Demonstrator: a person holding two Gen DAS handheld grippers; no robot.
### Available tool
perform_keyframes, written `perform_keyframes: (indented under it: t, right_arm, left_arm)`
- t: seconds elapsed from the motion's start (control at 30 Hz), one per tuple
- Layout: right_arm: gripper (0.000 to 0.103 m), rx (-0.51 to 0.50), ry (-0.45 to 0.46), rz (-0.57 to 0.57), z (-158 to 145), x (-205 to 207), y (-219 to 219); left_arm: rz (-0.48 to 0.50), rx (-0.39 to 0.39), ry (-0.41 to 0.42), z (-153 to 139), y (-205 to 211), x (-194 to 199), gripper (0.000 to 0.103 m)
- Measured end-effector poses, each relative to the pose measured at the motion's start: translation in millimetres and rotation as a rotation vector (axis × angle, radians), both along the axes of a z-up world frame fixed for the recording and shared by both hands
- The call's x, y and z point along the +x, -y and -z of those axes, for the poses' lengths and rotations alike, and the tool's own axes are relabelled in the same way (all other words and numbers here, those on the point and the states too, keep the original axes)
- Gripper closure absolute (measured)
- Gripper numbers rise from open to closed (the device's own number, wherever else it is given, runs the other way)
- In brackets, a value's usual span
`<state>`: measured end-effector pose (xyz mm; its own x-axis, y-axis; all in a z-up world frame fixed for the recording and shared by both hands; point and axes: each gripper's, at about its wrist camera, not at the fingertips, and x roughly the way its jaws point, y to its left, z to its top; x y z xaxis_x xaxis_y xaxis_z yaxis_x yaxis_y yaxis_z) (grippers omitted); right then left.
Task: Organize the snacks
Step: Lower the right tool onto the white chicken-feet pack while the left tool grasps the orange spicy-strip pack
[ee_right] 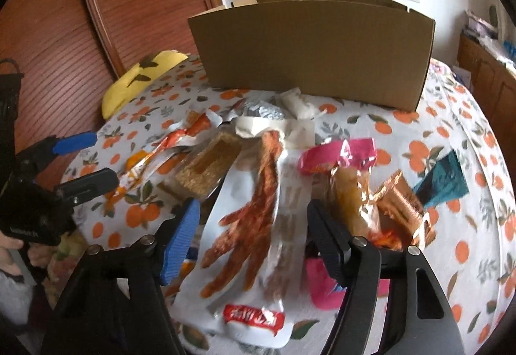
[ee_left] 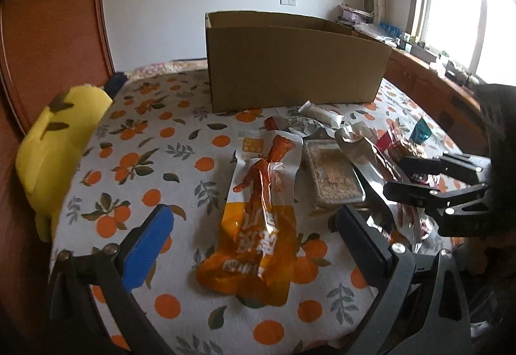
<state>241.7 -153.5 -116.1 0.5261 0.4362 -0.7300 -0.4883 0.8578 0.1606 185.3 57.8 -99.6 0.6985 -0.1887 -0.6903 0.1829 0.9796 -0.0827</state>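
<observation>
- Both tongs are spread wide and grasping nothing: the left tongs (ee_left: 254,226) straddle an orange packet (ee_left: 258,219), and the right tongs (ee_right: 254,232) straddle a white packet (ee_right: 254,235) with a chicken-foot snack showing through it.
- Neither pair has closed on its packet yet; whether the fingers touch the wrappers is hard to say.
- The snacks lie in a loose heap on the worktop (ee_left: 135,142), which wears a cloth printed with oranges, just in front of a cardboard box (ee_left: 290,64).
- Progress looks early to me: every snack in sight sits outside the box, and no view looks over the wall, so what it holds is unknown.
- Left to do, as I read it: lift each packet and get it sorted, presumably into that box.
- The left view catches the orange packet whole, a clear tray of crumbly squares (ee_left: 333,174) beside it, a white tube-shaped packet (ee_left: 322,113) near the box, and the other tongs off to the right above the foil wrappers.
- The right view gives what that one barely shows: a pink wrapper (ee_right: 342,155), a gold crinkled packet (ee_right: 403,203), a teal sachet (ee_right: 441,177) and a yellowish packet (ee_right: 351,200).
- A yellow plush toy (ee_left: 58,142) slumps at the worktop's far left edge, away from the snacks.
</observation>
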Motion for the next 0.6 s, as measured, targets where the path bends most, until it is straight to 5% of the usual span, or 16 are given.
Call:
perform_keyframes:
  t: [0.6]
  right_arm:
    - [0.032,-0.013,-0.047,-0.001,18,22,-6]
  left_arm:
    - [0.077,-0.025,-0.104,24,2,42,0.002]
